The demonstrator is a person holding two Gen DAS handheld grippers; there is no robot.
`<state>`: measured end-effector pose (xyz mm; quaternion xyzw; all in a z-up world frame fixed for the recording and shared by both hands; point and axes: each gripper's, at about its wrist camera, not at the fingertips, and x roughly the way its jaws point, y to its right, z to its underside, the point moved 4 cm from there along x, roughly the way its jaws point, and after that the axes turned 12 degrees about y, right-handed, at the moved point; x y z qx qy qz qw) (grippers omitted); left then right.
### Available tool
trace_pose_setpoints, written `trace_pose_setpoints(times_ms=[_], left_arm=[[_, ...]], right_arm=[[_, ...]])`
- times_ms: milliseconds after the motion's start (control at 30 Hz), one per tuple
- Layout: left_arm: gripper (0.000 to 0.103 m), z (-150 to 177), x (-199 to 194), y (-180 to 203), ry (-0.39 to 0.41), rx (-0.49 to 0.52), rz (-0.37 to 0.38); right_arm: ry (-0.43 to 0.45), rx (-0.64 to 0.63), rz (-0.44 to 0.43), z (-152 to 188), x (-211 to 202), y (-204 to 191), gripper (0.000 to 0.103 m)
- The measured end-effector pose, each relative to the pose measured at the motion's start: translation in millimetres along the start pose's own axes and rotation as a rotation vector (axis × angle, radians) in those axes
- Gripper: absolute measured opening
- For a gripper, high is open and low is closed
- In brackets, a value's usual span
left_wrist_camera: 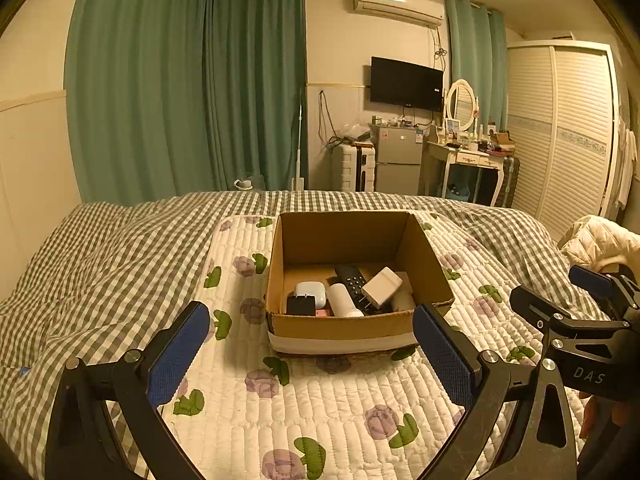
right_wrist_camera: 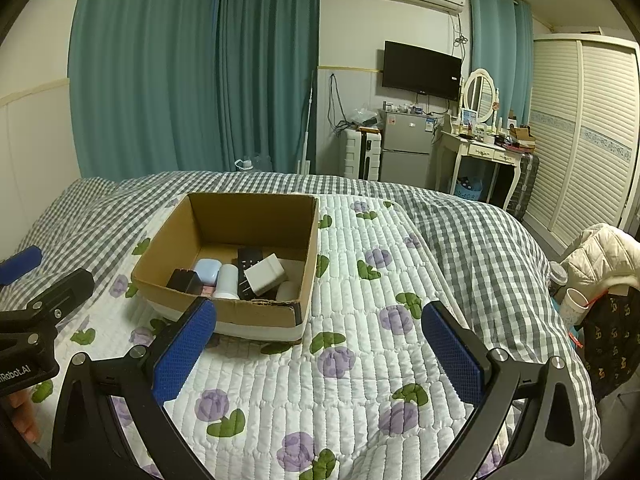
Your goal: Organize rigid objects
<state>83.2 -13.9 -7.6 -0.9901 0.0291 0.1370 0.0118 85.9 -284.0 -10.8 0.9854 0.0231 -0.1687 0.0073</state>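
Note:
An open cardboard box [left_wrist_camera: 424,264] [right_wrist_camera: 168,256] sits on a quilted floral mat on the bed. Inside lie a black remote [left_wrist_camera: 352,278] [right_wrist_camera: 249,258], a white charger plug [left_wrist_camera: 382,286] [right_wrist_camera: 265,274], a white earbuds case [left_wrist_camera: 310,292] [right_wrist_camera: 208,270], a white cylinder [left_wrist_camera: 344,300] [right_wrist_camera: 227,278] and a black adapter [left_wrist_camera: 301,305] [right_wrist_camera: 184,280]. My left gripper [left_wrist_camera: 310,350] is open and empty, just in front of the box. My right gripper [right_wrist_camera: 318,346] is open and empty, in front of and right of the box.
The floral mat [left_wrist_camera: 320,400] [right_wrist_camera: 352,380] lies on a checked duvet [left_wrist_camera: 100,264] [right_wrist_camera: 480,232]. A cream jacket [right_wrist_camera: 600,256] and a paper cup [right_wrist_camera: 572,304] are at the bed's right side. A fridge, dresser and wardrobe stand beyond.

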Motion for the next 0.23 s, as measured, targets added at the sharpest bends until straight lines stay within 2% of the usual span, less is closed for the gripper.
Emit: trace_pose_setpoints(times_ms=[233], left_arm=[[0.103,3.2,0.5,-3.5,-0.011,-0.01,-0.006]], right_arm=[[-0.003,-0.002,-0.001,1.2,2.3,-0.2,0.103]])
